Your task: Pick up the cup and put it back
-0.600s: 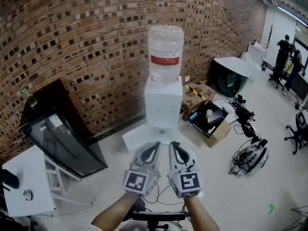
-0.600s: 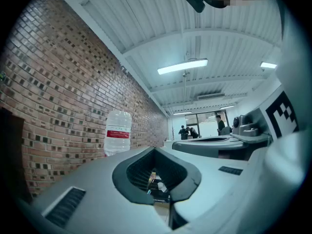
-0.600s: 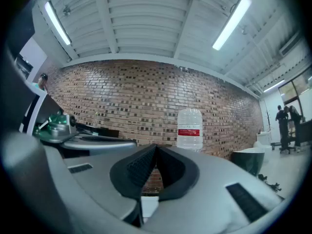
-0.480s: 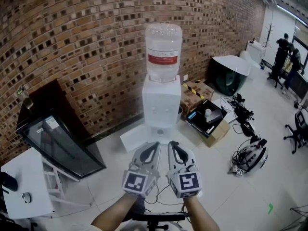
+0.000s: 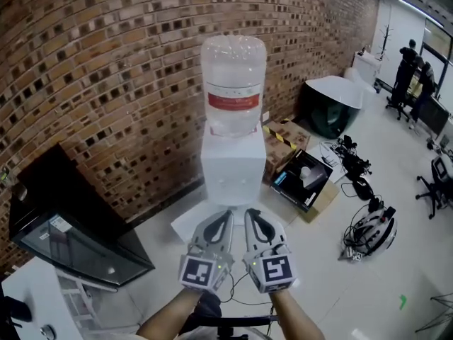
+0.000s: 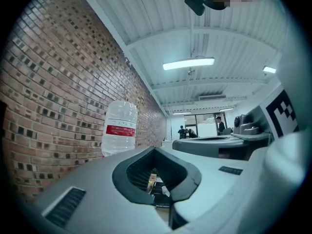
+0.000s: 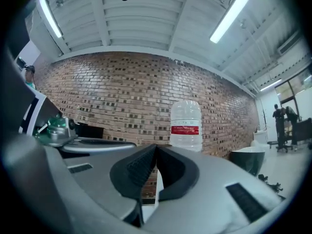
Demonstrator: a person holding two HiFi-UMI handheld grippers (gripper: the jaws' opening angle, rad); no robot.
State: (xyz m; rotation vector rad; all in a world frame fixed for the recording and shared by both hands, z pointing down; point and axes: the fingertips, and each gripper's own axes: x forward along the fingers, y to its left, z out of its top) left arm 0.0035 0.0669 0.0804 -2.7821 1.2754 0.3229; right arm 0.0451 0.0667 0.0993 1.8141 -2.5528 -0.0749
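1. Cup: not to be seen in any view. Likeliest somewhere on or near the water dispenser point(image 5: 232, 172), but cannot be told from here.
2. Water dispenser: white and upright, straight ahead of both tools and well apart from them, with a clear bottle point(image 5: 233, 76) with a red label on top. Long axis vertical, so a cup at its taps would call for a level reach forward.
3. Left tool point(image 5: 221, 222) and right tool point(image 5: 256, 222): side by side, just beside each other, both pointing at the foot of the dispenser. Neither clearly nearer.
4. Left tool: jaws closed tip to tip, nothing between them. Bottle off to the left of its jaw line in the left gripper view.
5. Right tool: jaws likewise closed and empty. Bottle a little right of its jaw line in the right gripper view.
6. Further out: brick wall point(image 5: 106, 62) behind the dispenser, dark glass-fronted cabinet point(image 5: 67, 225) to the left, cardboard boxes point(image 5: 304, 179) on the floor to the right.
7. Judgement: approach not finished. Must find the cup and open a tool before any grasp.
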